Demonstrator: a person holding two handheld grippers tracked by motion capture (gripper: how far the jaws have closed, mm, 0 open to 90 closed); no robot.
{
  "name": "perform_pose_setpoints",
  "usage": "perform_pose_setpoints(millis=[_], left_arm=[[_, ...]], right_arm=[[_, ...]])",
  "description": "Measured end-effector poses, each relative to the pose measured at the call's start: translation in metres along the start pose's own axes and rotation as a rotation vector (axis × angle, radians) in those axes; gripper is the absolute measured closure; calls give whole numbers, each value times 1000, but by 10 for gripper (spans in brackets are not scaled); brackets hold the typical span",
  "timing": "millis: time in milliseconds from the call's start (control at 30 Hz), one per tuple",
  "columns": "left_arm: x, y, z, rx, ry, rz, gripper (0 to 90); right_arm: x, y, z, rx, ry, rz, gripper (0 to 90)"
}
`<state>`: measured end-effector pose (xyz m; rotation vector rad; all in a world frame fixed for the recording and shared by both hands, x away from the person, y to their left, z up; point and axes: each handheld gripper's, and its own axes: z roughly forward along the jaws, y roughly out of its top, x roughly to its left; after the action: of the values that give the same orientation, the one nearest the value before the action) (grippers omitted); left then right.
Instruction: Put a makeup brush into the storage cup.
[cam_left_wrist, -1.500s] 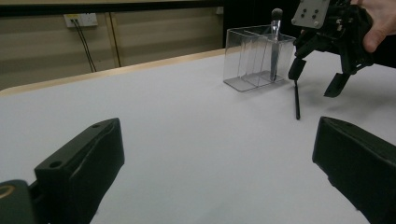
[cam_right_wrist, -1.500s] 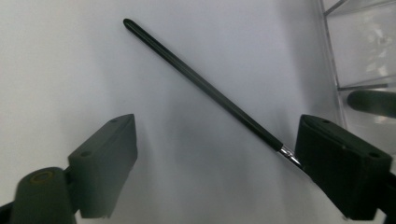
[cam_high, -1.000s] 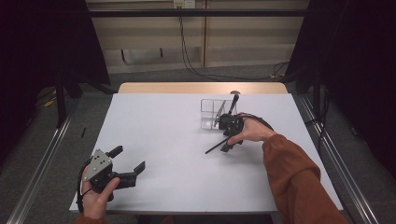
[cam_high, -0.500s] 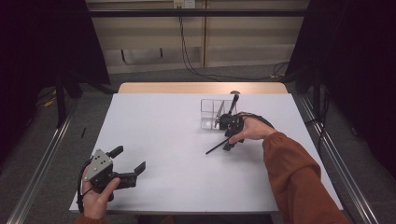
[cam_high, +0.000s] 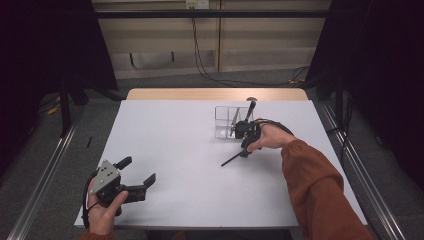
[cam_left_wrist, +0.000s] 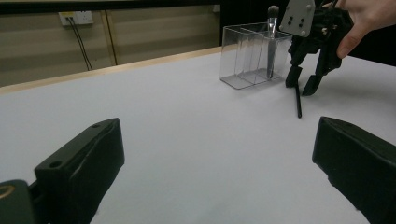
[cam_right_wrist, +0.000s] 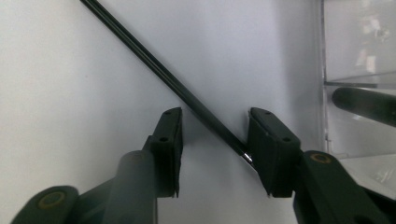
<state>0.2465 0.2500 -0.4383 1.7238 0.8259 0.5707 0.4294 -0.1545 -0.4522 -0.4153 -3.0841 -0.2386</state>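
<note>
A thin black brush (cam_high: 231, 160) lies slanted on the white table (cam_high: 175, 130). My right gripper (cam_high: 246, 145) points down over its far end, beside a clear organiser box (cam_high: 225, 122). In the right gripper view the handle (cam_right_wrist: 154, 65) runs diagonally between the jaws. The right gripper (cam_right_wrist: 217, 116) has just been closing on it; a gap still shows at the left pad, and the brush's end lies against the right pad. Another brush (cam_high: 250, 110) stands upright in the box. My left gripper (cam_high: 138, 170) rests open near the table's front left with nothing between its fingers.
In the left gripper view the box (cam_left_wrist: 243, 56) and the right gripper (cam_left_wrist: 303, 81) stand far off across bare table. The table's wooden back edge (cam_high: 215, 94) is behind the box. Cables hang on the wall beyond.
The right gripper's jaws have drawn closer together around the brush handle. Both hands stay where they were.
</note>
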Motion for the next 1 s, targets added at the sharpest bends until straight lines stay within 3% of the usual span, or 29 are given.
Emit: perform_pose_setpoints(millis=[200,433,633,1000], left_arm=[[0,0,0,0,0,0,23],[0,0,0,-1,-1,1,23],[-1,0,1,2,-5,-1,23],[1,0,0,-2,4,-2,20]], right_arm=[[1,0,-1,14,11,-13,732],[2,1,-1,25,17,-13,805],[6,7,-1,62,2,-31,850],[3,2,-1,35,29,-5,866]])
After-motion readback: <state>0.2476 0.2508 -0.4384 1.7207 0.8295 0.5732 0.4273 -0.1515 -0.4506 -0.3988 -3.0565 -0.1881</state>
